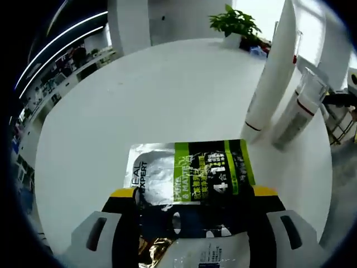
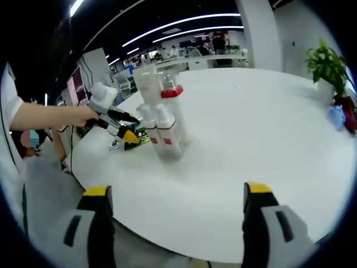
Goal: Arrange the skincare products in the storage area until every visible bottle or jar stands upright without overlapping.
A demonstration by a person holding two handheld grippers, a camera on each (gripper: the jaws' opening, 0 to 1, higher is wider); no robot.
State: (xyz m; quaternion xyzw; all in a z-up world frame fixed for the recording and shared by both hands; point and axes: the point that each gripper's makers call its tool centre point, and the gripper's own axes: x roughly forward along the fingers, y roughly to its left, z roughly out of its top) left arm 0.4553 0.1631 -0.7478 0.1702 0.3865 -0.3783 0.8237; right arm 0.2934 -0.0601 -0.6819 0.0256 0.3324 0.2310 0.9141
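Skincare products show in both views: in the left gripper view a flat silver, green and black foil sachet [image 1: 189, 176] lies low in the middle of the frame, clamped between the yellow-tipped left tongs [image 1: 194, 192], whose jaws press on its near end. At the upper right of that frame a tall white tube with a red band [image 1: 271, 72] stands upright on the round white counter [image 1: 139, 106], with a white bottle with a clear cap [image 1: 298, 109] just beside it to the right. A green potted plant [image 1: 235, 23] sits at the top edge, at the counter's far side.

In the right gripper view the right tongs [image 2: 175, 198] are spread wide and empty, both jaws rising from the bottom of the frame. Left of centre, a cluster of white bottles with red bands [image 2: 162, 120] stands upright, close together. Just left of them the left tongs [image 2: 131, 134], held by a person's hand [image 2: 83, 116], grip the sachet [image 2: 136, 139] low at the counter [image 2: 251, 128].
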